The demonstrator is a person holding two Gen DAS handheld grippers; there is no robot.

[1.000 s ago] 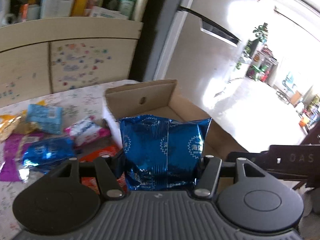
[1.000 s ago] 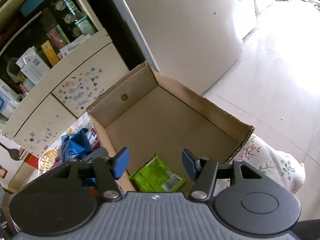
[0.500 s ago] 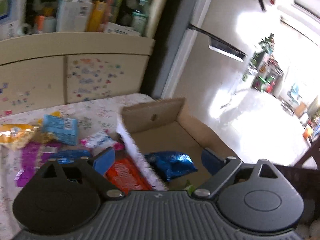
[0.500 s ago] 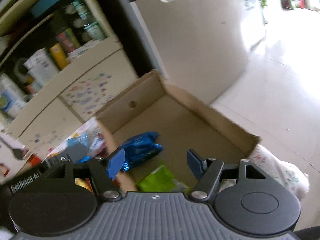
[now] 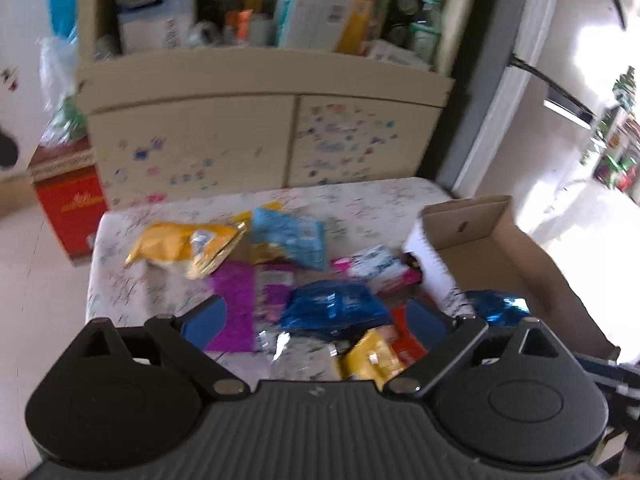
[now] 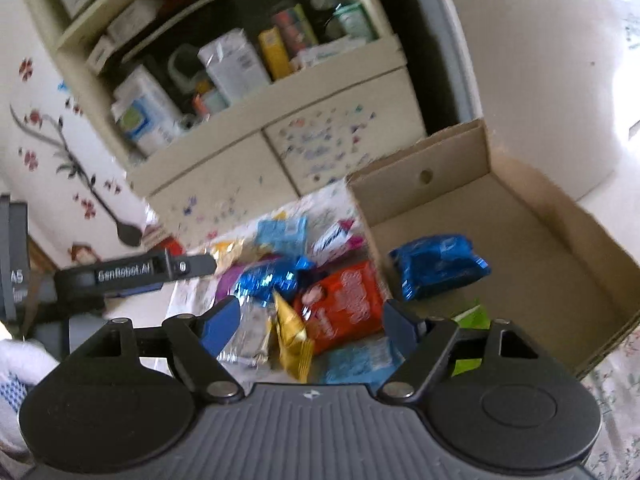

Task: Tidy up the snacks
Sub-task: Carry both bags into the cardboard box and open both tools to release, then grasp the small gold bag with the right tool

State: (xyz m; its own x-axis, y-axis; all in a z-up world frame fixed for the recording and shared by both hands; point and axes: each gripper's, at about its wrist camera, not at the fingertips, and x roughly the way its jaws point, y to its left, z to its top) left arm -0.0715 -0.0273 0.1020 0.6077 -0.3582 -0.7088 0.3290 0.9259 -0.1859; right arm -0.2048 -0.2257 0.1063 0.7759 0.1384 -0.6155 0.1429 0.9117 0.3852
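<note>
The blue foil packet (image 6: 440, 264) that the left gripper (image 5: 316, 320) clamped a sec ago now lies in the shallow cardboard box (image 6: 520, 216) next to a green pouch (image 6: 474, 316), w/ the left jaws just sprung wide & holding nothing, now over the pile on the floral tablecloth (image 5: 160, 292). The right gripper (image 6: 310, 320) has jaws just widened too, nothing between, so approx two snacks boxed & most still to go. Rest is crinkly & soft: second blue foil bag (image 5: 336, 312), glossy orange-red packet (image 6: 344, 308), yellow chip bag (image 5: 184, 248), flat purple wrapper (image 5: 236, 304), pale blue pack (image 5: 288, 240).
</note>
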